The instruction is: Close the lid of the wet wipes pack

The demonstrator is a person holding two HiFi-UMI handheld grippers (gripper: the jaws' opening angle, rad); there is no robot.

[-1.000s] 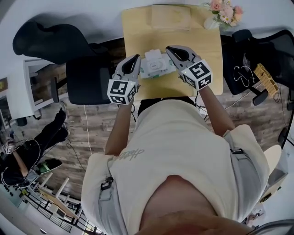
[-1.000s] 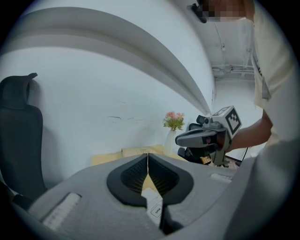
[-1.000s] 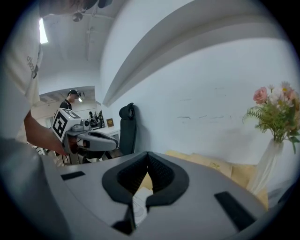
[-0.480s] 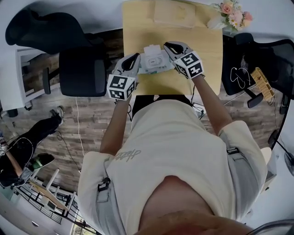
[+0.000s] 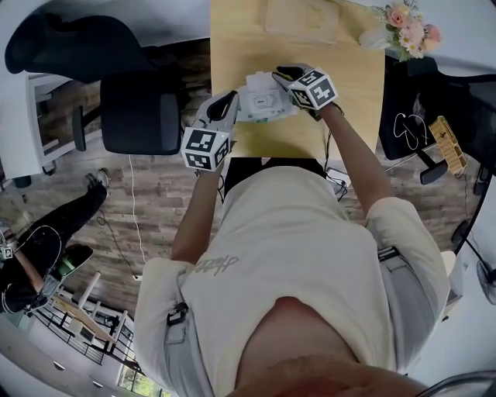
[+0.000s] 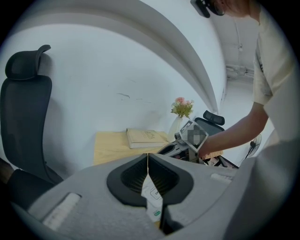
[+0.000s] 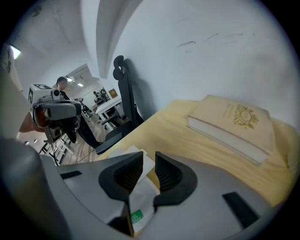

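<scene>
The white wet wipes pack (image 5: 262, 103) lies on the wooden table (image 5: 345, 128), with a white flap (image 5: 256, 80) showing at its far end. My left gripper (image 5: 225, 104) is at the pack's left end. In the left gripper view its jaws meet, pinching the edge of the pack (image 6: 153, 199). My right gripper (image 5: 285, 74) is over the pack's far right corner. In the right gripper view its jaws stand a narrow gap apart with nothing at the tips, and the pack (image 7: 137, 199) shows below them. I cannot tell whether the lid is flat.
A closed cream book (image 5: 302, 19) lies at the table's far edge. A vase of flowers (image 5: 409, 23) stands at the far right corner. A black office chair (image 5: 139, 112) is left of the table, another chair (image 5: 434, 101) on the right.
My right gripper has moved left and away from me, onto the pack's far right corner. The left gripper has stayed at the pack's left end.
</scene>
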